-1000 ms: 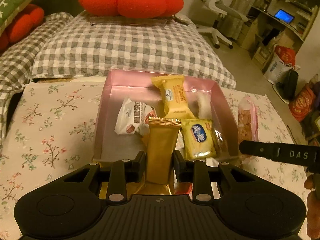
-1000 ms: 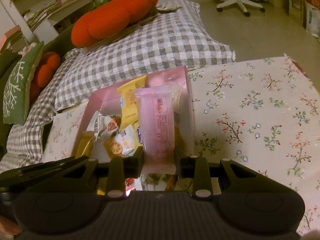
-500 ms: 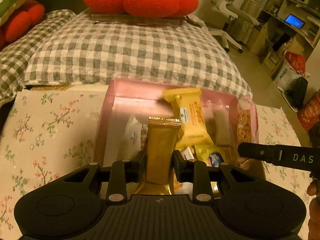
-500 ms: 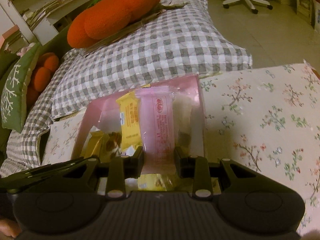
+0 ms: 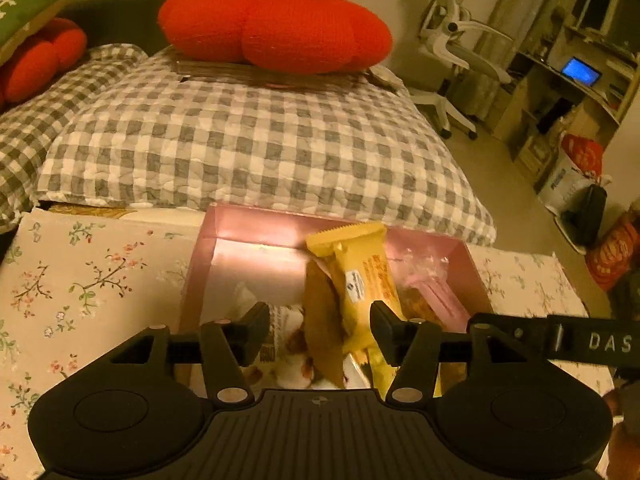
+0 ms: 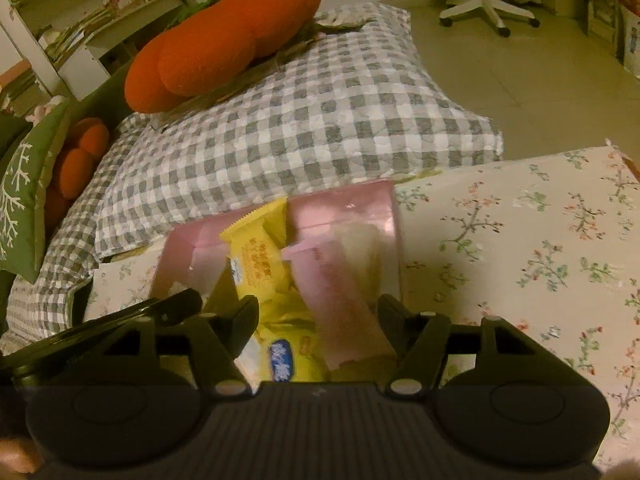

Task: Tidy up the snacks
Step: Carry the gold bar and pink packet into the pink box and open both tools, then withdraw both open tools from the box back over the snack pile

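Note:
A pink box (image 5: 248,220) stands on the flowered cloth and holds several snack packets. My left gripper (image 5: 320,316) hangs over its near side with jaws opening. A gold bar (image 5: 324,344) leans loose between them, free of both pads, beside a long yellow packet (image 5: 360,280). My right gripper (image 6: 318,308) is over the same pink box (image 6: 360,204), its jaws opening too. A pink wafer packet (image 6: 340,304) tilts between them, apart from the pads. Under it lies a yellow packet with a blue label (image 6: 284,360).
A grey checked cushion (image 5: 240,148) with an orange plush pumpkin (image 5: 276,28) lies just behind the box. Flowered cloth (image 6: 520,248) spreads to the right of the box. An office chair (image 5: 452,48) and shelves stand far right. The right gripper's finger (image 5: 560,336) reaches in beside my left one.
Both grippers, shut on the gold bar and the pink packet earlier, now stand open. Both packets have tipped out of upright and dropped toward the box. The box looks nearer than before.

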